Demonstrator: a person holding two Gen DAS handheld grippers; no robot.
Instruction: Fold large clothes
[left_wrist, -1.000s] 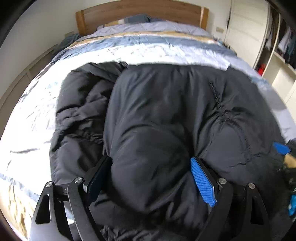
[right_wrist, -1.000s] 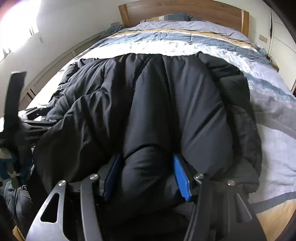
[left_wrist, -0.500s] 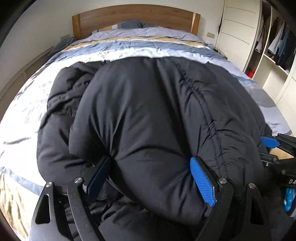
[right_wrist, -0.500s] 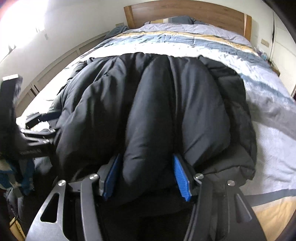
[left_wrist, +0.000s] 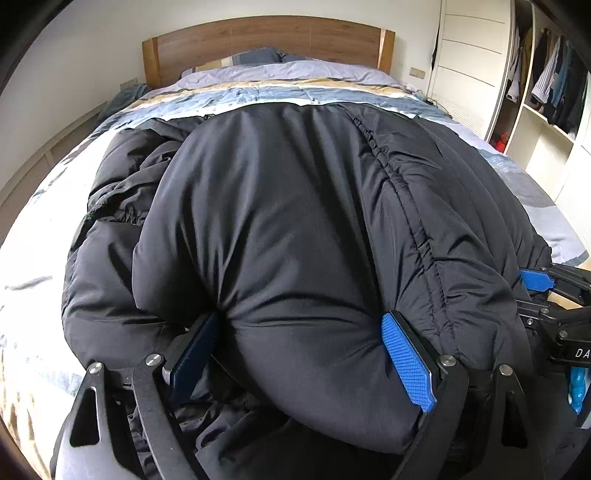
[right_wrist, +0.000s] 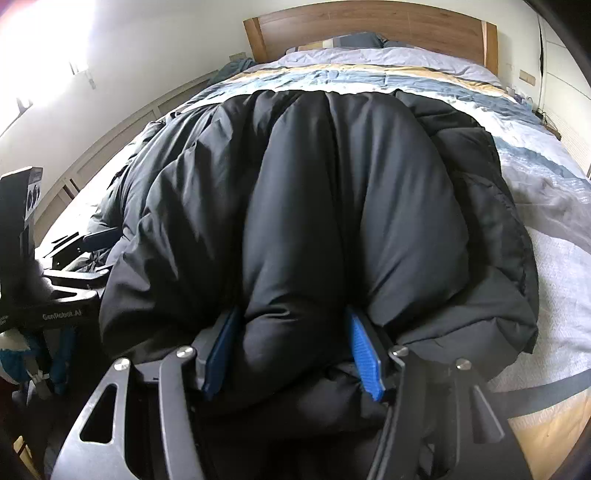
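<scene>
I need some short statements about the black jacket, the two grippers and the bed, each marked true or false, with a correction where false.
1. The left gripper is shut on the black jacket. True.
2. The right gripper is open and holds nothing. False: padded jacket fabric is clamped between its blue fingers.
3. The jacket lies on the bed. True.
4. The headboard is white metal. False: it is brown wood.
5. The jacket is red. False: it is black.

A wooden headboard (left_wrist: 266, 40) stood at the far end. Before it lay pillows (left_wrist: 258, 57) and a striped duvet (left_wrist: 295, 90). Right of the headboard, an open wardrobe (left_wrist: 546, 81) held hanging clothes.
</scene>
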